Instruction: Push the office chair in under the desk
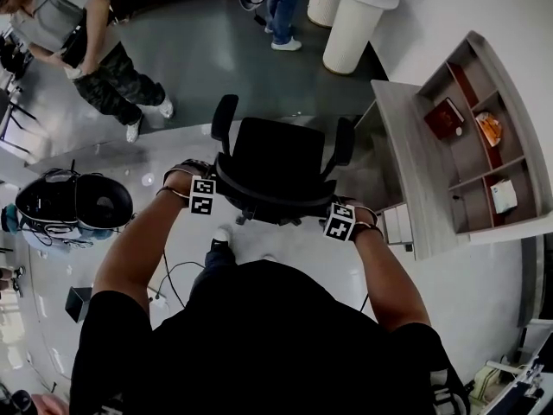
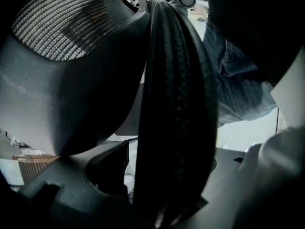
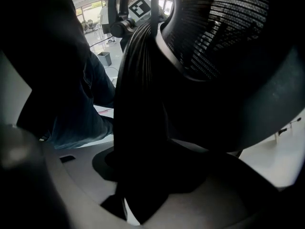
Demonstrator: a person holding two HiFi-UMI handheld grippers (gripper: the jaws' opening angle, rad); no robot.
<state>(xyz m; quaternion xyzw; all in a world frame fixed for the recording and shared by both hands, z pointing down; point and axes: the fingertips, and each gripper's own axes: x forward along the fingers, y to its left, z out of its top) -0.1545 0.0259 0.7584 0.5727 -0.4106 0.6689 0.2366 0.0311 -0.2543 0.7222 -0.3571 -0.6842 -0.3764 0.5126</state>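
Plainly, both grippers sit on the top of the chair [image 1: 276,158] back, one near each end, pointing steeply down with their marker cubes uppermost. The left gripper [image 1: 202,195] has its fingers [image 2: 110,168] wide apart, astride the back's rim [image 2: 176,104]. A sliver of light shows between one finger's ribbed pad and the rim, so the pads do not clamp it. The right gripper [image 1: 340,221] stands narrower, and its fingers [image 3: 28,175] look closed on the same rim, which fills the gap between them. That view is dark, with only a small bright wedge low down beside the rim.

The rim is a thick black band, padded, with a fine ribbed weave, and it curves like a hoop. The back inside it is stretched mesh [image 2: 52,23], grey and see-through where light falls on it. The fingers are smooth grey plastic with rounded shoulders, and the pad is black with close grooves. The seat is a black, squarish cushion, and two black armrests [image 1: 223,119] curve up on either side.

The chair stands on the pale, glossy floor [image 1: 484,292], just beside the long front edge of the table [image 1: 402,162], not under it. One armrest is near that edge. The table is light wood grain, with an open shelf [image 1: 471,158] along its far edge.
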